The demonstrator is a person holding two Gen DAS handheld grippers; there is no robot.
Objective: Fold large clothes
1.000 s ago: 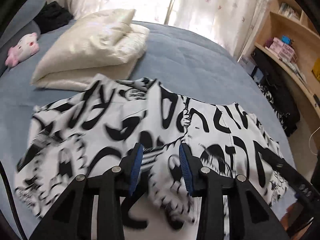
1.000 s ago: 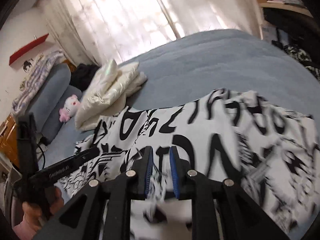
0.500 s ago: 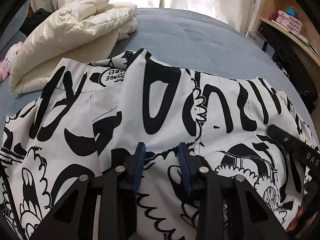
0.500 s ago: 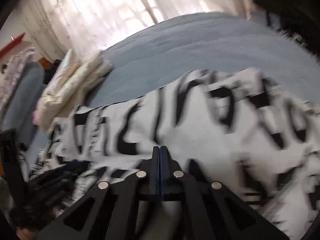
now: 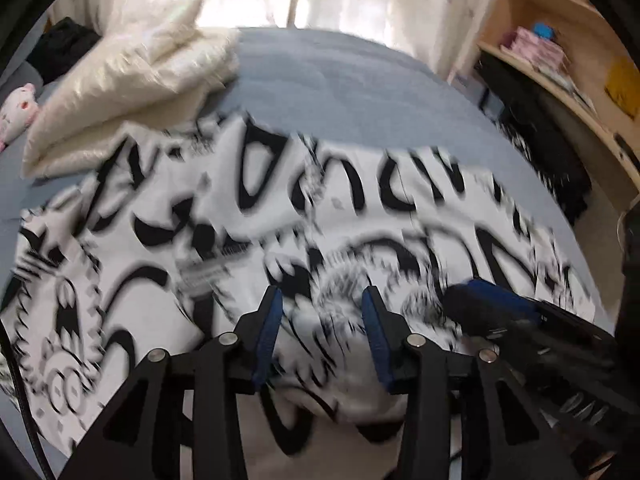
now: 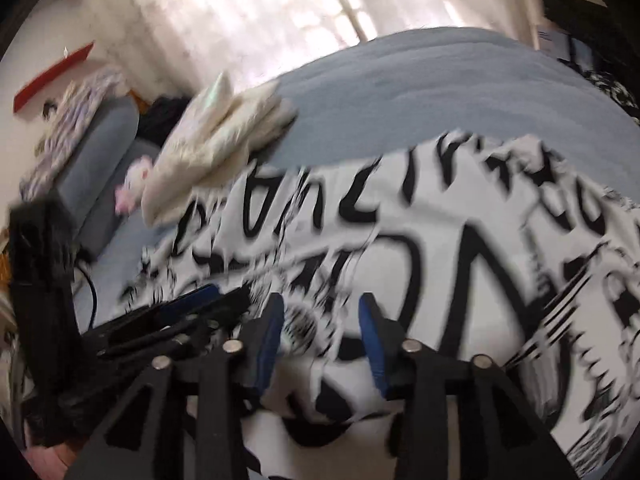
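A large white garment with bold black graffiti print (image 5: 280, 220) lies spread across the blue-grey bed (image 5: 340, 92); it also fills the right wrist view (image 6: 420, 248). My left gripper (image 5: 320, 304) is open just above the garment's near part, with cloth below the gap. My right gripper (image 6: 320, 312) is open too, over the near part of the cloth. Each gripper shows in the other's view: the right one at the lower right (image 5: 500, 312), the left one at the lower left (image 6: 192, 304). Both views are motion-blurred.
A folded cream puffy jacket (image 5: 132, 88) lies at the bed's far left, touching the garment's far edge. A pink-and-white plush toy (image 5: 16, 112) sits by a grey cushion (image 6: 96, 168). Wooden shelves (image 5: 560, 60) and dark bags (image 5: 548, 152) stand to the right. Curtains (image 6: 260, 20) hang behind.
My right gripper was shut half a second ago and is now open. Both grippers have pulled back from the bed, so more of the garment and bed shows.
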